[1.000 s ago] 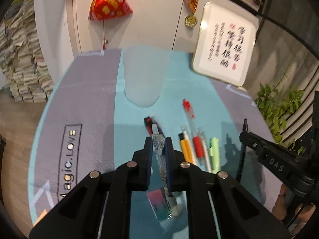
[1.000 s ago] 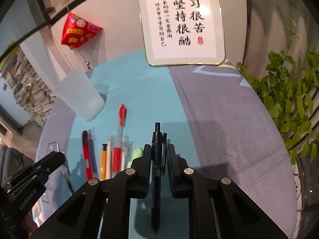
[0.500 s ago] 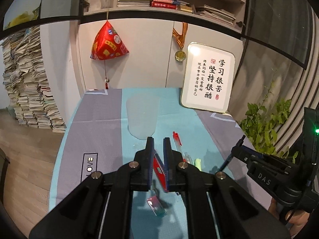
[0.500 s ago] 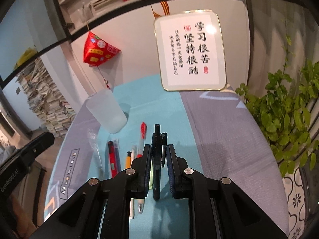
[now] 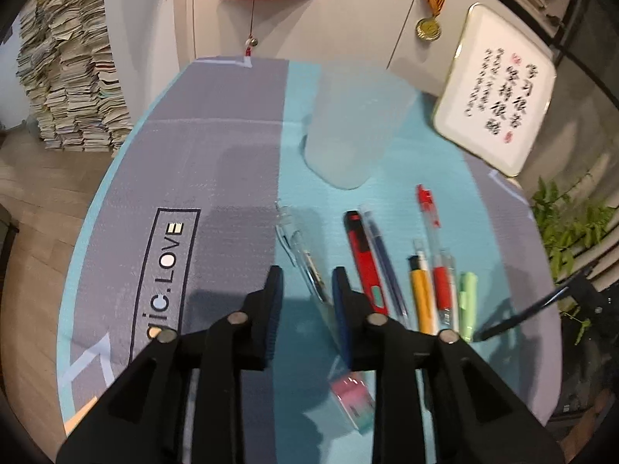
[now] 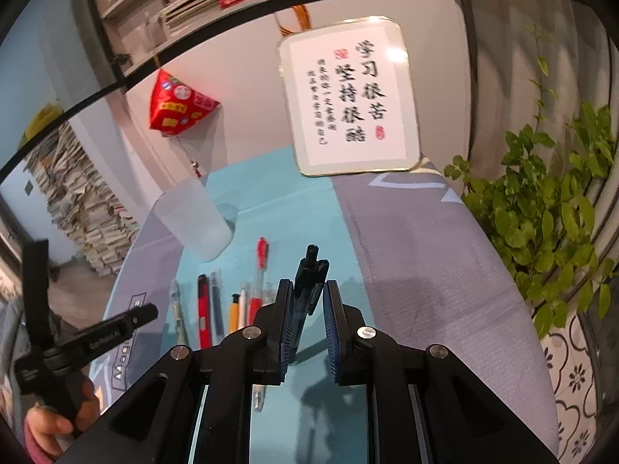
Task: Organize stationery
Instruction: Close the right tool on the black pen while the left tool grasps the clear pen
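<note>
The left tongs stand released, their jaws spread wide just above the bench. Directly ahead of them, slightly toward the right jaw, lies a clear pen. Its long axis runs away from the tongs toward the frosted cup, leaning a little to the left, so the jaws straddle its near end almost crosswise. The left tongs are plainly the nearer to it.

The right tongs hold a dark pen, which stands nearly upright and leans against the left jaw. There is a visible gap on the right side, so I cannot tell how firmly it is pinched. To their left lies a row of pens: a red one, a dark blue one, an orange one, a red-grip clear one and a pale green one. All lie roughly parallel, pointing toward the cup, which stands upright and looks empty.

The near end of the clear pen is hidden behind the right jaw of the left tongs. A pink and green block beneath them is blurred, perhaps an eraser.
</note>
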`<control>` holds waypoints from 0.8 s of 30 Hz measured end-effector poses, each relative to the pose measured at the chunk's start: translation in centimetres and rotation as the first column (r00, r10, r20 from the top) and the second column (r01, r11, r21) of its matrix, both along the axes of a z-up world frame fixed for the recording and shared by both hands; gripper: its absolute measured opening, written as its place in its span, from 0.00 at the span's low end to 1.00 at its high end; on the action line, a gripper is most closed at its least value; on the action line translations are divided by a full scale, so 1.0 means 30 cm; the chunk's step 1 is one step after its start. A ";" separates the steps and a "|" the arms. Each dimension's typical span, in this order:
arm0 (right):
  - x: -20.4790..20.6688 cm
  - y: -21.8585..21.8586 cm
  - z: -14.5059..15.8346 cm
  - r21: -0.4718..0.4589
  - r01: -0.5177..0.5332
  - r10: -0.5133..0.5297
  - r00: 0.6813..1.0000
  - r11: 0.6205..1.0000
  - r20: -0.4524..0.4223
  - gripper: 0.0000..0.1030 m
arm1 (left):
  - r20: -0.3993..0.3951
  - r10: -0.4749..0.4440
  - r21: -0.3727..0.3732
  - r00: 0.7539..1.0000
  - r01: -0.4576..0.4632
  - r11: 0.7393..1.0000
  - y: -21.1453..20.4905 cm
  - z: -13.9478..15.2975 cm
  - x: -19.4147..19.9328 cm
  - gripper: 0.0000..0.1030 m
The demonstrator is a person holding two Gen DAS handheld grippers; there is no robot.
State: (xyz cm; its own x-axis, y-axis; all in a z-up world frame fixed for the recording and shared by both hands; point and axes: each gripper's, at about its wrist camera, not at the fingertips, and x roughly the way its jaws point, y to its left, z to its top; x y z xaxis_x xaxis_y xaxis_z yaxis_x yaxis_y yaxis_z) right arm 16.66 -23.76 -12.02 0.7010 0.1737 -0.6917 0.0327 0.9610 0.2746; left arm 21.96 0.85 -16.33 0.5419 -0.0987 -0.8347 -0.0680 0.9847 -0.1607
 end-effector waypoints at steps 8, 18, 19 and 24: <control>0.010 -0.009 -0.002 0.030 -0.018 0.018 1.000 0.999 0.003 0.16 | -0.078 0.010 0.000 0.997 -0.010 1.000 0.004 -0.074 0.078 0.31; 0.006 0.002 0.002 0.013 -0.037 0.037 0.999 0.999 0.013 0.16 | -0.031 0.045 0.034 0.999 -0.044 0.998 0.016 -0.085 0.121 0.12; 0.006 0.003 0.002 0.012 -0.036 0.036 0.999 0.999 0.013 0.16 | -0.021 0.042 0.016 0.999 -0.041 0.999 0.021 -0.075 0.113 0.11; -0.001 0.009 0.005 0.015 -0.038 0.037 0.999 0.999 0.016 0.16 | 0.112 0.024 -0.016 0.993 -0.023 1.000 0.035 0.054 0.023 0.08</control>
